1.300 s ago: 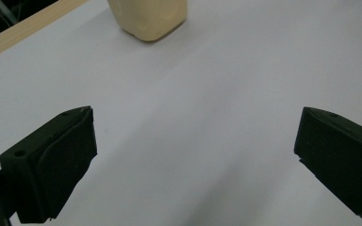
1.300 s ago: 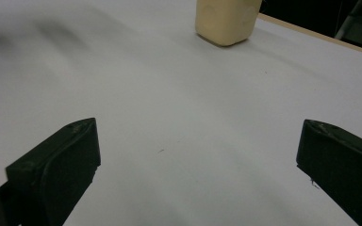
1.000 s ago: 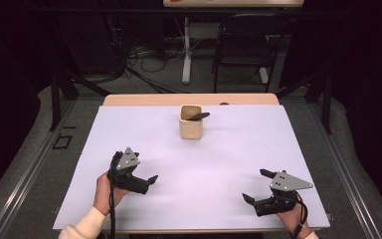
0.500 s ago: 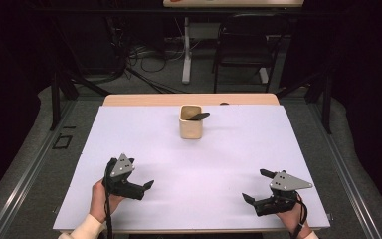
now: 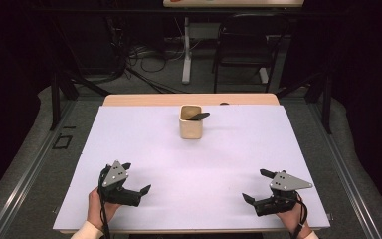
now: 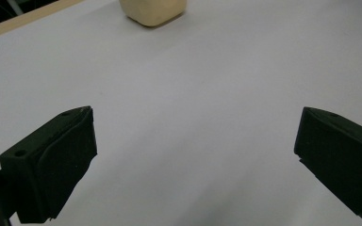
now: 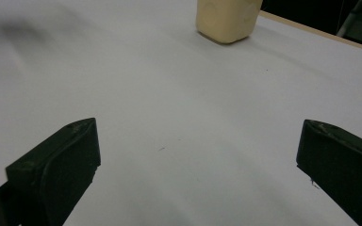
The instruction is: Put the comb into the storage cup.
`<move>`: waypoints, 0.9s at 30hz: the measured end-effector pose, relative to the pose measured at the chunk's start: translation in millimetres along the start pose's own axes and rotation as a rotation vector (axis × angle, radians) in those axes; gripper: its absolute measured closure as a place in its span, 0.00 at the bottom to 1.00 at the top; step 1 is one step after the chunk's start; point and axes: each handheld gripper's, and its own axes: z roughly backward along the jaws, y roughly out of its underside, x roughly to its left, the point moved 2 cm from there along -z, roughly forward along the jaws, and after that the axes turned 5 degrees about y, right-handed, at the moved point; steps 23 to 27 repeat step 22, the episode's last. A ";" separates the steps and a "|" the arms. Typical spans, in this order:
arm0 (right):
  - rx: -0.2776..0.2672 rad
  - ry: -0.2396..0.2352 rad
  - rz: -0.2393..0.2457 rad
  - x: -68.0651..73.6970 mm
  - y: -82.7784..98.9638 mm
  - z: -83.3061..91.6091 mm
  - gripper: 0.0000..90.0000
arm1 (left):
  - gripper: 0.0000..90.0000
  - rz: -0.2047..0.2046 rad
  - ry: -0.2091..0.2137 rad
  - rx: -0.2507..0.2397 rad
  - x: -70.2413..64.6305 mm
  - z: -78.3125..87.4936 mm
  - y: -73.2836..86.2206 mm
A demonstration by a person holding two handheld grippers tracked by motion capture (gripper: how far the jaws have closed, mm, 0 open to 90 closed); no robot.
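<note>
A cream square cup (image 5: 190,122) stands upright at the far middle of the white table sheet (image 5: 194,164), with a dark utensil (image 5: 198,116) leaning out of it to the right. My left gripper (image 5: 135,178) rests low near the front left edge, open, with nothing between its jaws. My right gripper (image 5: 256,185) sits near the front right edge, also open and holding nothing. In the left gripper view the cup's base (image 6: 153,11) shows far ahead beyond my left gripper (image 6: 195,160). The right gripper view has the cup (image 7: 227,19) ahead too, past my right gripper (image 7: 198,165).
A wooden table edge (image 5: 144,99) runs behind the sheet. Beyond the table stand a dark chair (image 5: 246,50), a white post (image 5: 186,55) and loose cables (image 5: 139,55) on the floor. Metal rails (image 5: 25,169) flank both sides.
My left gripper has drawn back toward the front left edge of the table. The right gripper and the cup have stayed in place.
</note>
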 end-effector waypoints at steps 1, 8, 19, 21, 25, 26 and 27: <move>0.000 -0.001 0.000 0.0 0.0 0.0 0.00 | 0.00 0.001 0.003 -0.011 -1.1 1.8 1.9; 0.002 0.001 -0.002 -0.1 0.2 0.2 0.00 | 0.00 0.027 0.018 -0.038 -4.1 8.6 13.1; 0.004 -0.005 -0.005 -0.4 0.6 0.1 0.00 | 0.00 0.080 0.013 -0.054 -5.6 16.2 22.9; 0.002 -0.006 -0.004 -0.8 0.7 0.3 0.00 | 0.00 0.072 0.018 -0.052 -5.1 14.4 21.8; 0.001 -0.005 -0.005 -1.0 0.8 0.4 0.00 | 0.00 0.065 0.014 -0.051 -4.9 14.3 21.2; 0.001 -0.005 -0.005 -1.0 0.8 0.4 0.00 | 0.00 0.065 0.014 -0.051 -4.9 14.3 21.2; 0.001 -0.005 -0.005 -1.0 0.8 0.4 0.00 | 0.00 0.065 0.014 -0.051 -4.9 14.3 21.2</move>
